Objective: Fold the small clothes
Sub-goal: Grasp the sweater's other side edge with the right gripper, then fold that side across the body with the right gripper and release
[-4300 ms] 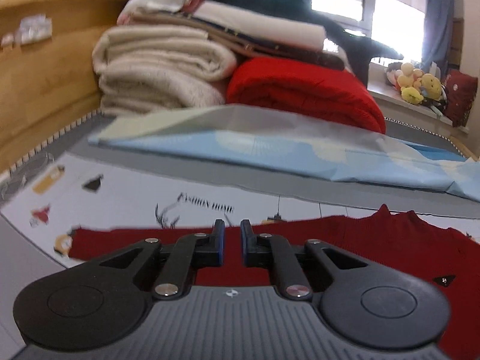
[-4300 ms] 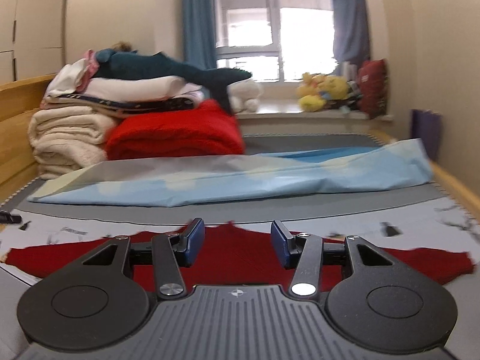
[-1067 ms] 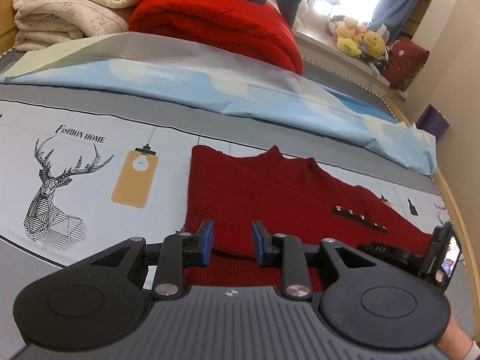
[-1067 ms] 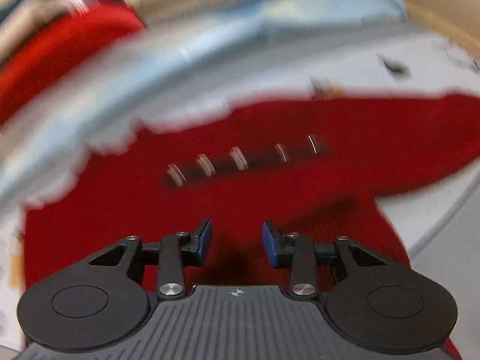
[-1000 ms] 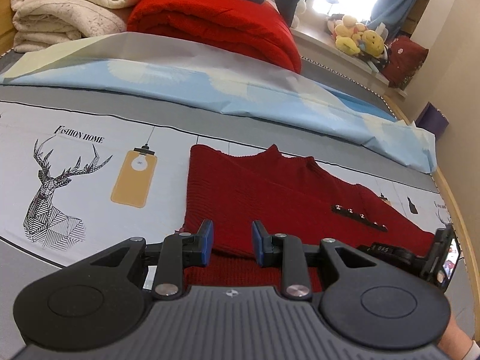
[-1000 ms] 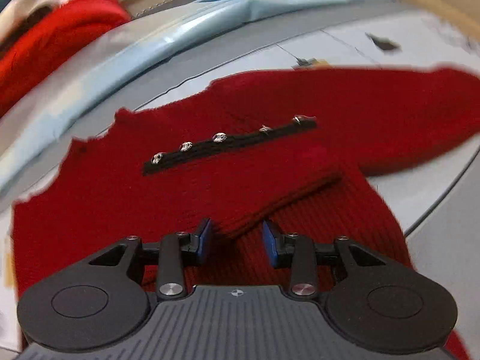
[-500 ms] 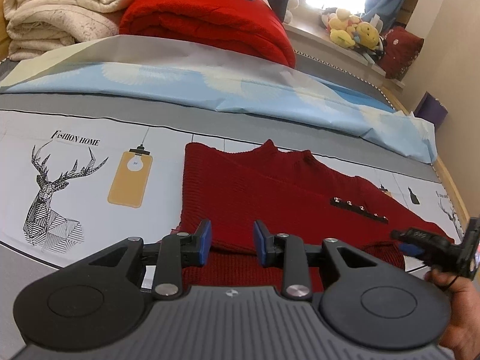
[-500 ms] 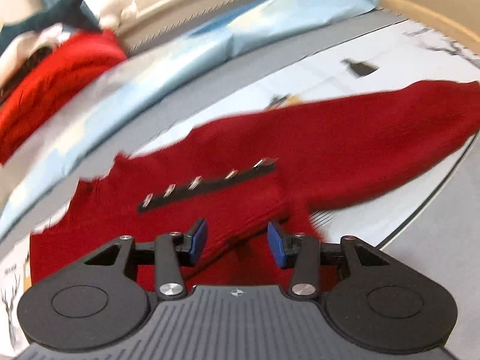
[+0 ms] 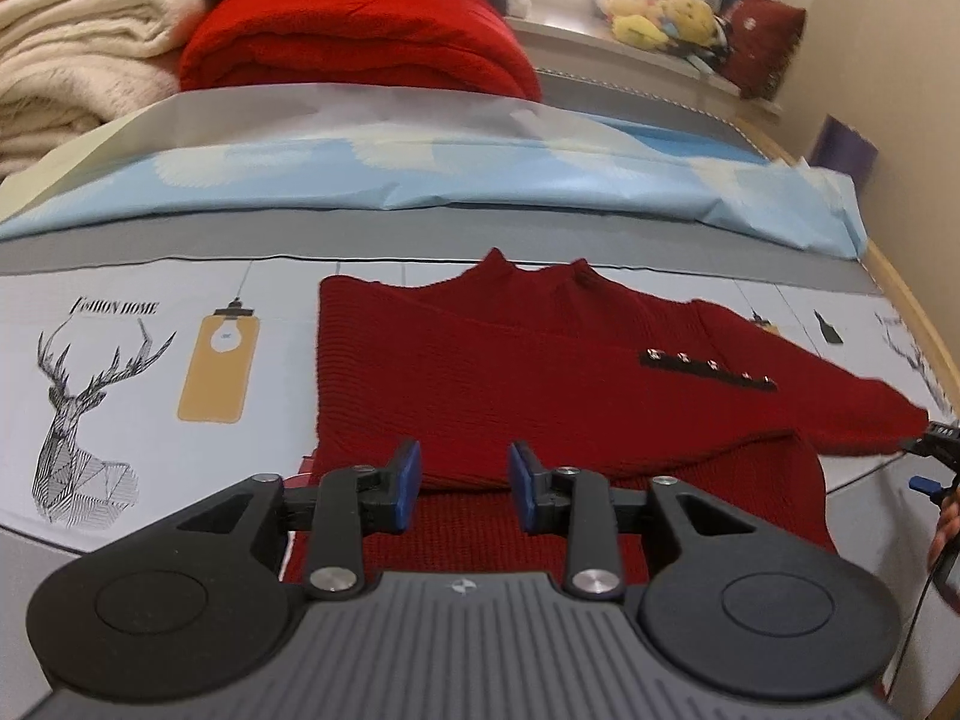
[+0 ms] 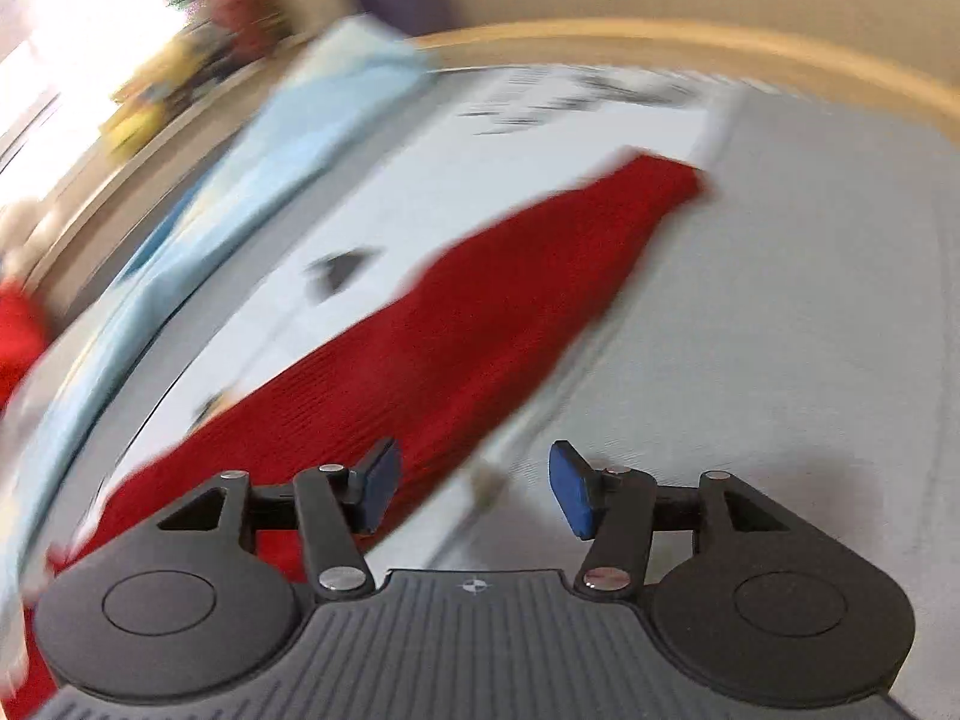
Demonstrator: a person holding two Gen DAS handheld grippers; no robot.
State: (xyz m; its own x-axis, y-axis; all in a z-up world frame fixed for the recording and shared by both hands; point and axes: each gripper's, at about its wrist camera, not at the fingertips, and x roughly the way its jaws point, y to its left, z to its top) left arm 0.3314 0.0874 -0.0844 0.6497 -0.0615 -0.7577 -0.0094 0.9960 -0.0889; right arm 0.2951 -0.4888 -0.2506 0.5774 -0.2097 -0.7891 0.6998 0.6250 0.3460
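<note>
A small red knit sweater [image 9: 540,372] lies flat on the printed bed sheet [image 9: 120,372], its left sleeve folded over the body, with a dark strip of metal buttons [image 9: 708,367]. My left gripper [image 9: 463,483] is open and empty, hovering over the sweater's lower hem. The right sleeve [image 10: 480,330] stretches out to the right; in the blurred right wrist view my right gripper [image 10: 474,486] is open and empty above its near edge. The right gripper also shows at the right edge of the left wrist view [image 9: 936,450], by the sleeve's cuff.
A light blue sheet [image 9: 480,174] lies folded behind the sweater. Stacked cream blankets [image 9: 72,66] and a red blanket [image 9: 354,42] sit at the back. Plush toys [image 9: 660,18] line the windowsill. The wooden bed rim [image 10: 720,42] runs along the right.
My right gripper has swung right from over the sweater's body to the outstretched right sleeve and opened wider. My left gripper has stayed over the hem, open.
</note>
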